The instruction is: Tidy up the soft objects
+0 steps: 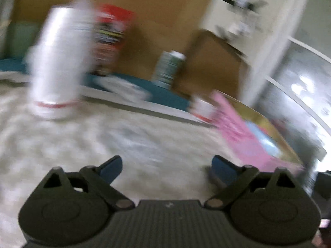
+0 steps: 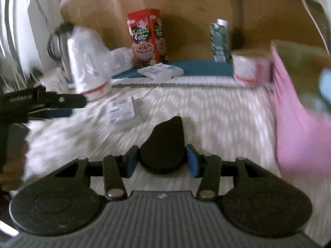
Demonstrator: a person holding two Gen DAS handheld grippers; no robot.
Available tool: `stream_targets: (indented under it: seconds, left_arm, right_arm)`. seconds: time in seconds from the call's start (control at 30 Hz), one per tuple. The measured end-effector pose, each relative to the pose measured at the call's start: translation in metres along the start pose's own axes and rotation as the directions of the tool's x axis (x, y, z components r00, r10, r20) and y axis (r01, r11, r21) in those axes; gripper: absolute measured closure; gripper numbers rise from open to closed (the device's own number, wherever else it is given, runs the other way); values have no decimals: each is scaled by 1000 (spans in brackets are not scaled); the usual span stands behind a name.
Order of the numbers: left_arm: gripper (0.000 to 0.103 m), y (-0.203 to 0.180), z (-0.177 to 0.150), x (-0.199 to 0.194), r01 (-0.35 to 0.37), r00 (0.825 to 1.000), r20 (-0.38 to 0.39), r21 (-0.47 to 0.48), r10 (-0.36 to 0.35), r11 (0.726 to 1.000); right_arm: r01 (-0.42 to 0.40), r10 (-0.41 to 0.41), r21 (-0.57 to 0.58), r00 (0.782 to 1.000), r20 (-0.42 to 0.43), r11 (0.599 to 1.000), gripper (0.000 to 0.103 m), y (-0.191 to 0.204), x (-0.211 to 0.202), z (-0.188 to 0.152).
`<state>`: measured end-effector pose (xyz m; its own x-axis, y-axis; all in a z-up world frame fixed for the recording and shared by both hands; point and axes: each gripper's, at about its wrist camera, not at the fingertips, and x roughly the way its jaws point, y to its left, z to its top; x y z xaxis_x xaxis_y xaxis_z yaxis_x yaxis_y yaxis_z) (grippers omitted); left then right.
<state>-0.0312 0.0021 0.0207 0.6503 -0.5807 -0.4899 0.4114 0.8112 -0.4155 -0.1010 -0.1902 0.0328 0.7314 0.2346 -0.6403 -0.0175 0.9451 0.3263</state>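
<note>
My right gripper (image 2: 162,157) is shut on a dark pear-shaped soft object (image 2: 163,142), held over the white patterned cloth (image 2: 217,119). A pink open box (image 2: 298,128) stands to its right; it also shows in the left wrist view (image 1: 244,132), with pale blue items inside. My left gripper (image 1: 166,166) is open and empty above the cloth, and it shows at the left edge of the right wrist view (image 2: 62,107). A small white packet (image 2: 121,109) lies on the cloth ahead of the held object.
A tall stack of white wrapped cups (image 1: 55,62) (image 2: 86,62) stands at the left. A red cereal box (image 2: 145,35), a green carton (image 2: 220,41), a white roll (image 2: 250,66) and a flat white pack (image 2: 160,71) sit along a blue mat (image 2: 202,68). Cardboard stands behind.
</note>
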Motion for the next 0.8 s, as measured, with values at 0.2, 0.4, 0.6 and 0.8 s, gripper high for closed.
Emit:
stream_targets:
  seconds: [0.2, 0.4, 0.6, 0.8]
  left_arm:
    - [38, -55, -7, 47, 148, 960, -243, 25, -137, 989]
    - [69, -64, -12, 75, 202, 918, -326, -112, -228, 973]
    - [67, -119, 23, 74, 270, 929, -271, 30, -253, 962]
    - [64, -184, 49, 121, 296, 930, -270, 152, -249, 943]
  right_arm:
    - [-95, 86, 177, 995, 55, 980, 51, -18, -20, -16]
    - [-137, 123, 149, 987, 103, 979, 52, -21, -29, -21]
    - [-50, 47, 6, 970, 237, 999, 52, -29, -61, -1]
    - [165, -133, -65, 931, 340, 984, 51, -54, -79, 24]
